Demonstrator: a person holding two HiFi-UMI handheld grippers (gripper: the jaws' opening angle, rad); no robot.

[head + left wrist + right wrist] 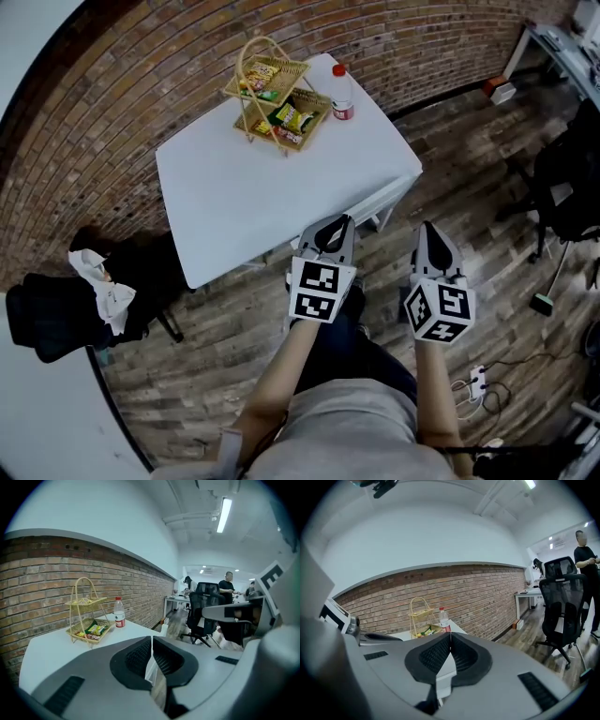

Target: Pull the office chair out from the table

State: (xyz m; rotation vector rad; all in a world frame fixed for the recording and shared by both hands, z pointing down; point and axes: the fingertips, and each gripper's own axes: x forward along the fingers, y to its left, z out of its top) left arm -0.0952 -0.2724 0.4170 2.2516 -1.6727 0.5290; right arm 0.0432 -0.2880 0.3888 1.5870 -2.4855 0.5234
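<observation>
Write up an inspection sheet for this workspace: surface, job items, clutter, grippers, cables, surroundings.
Surface: white table, mostly bare, close to the brick wall.
Job's things: dark chair beside the table's left side, white cloth lying on it; neither gripper touches it.
Clutter: two-tier wire basket of snacks and red-capped bottle at the table's far edge.
Grippers: left gripper and right gripper both shut, empty, by the table's near edge.
Cables: power strip with cords on the floor, right.
Surroundings: wood floor; black office chair to the right; person farther off.
</observation>
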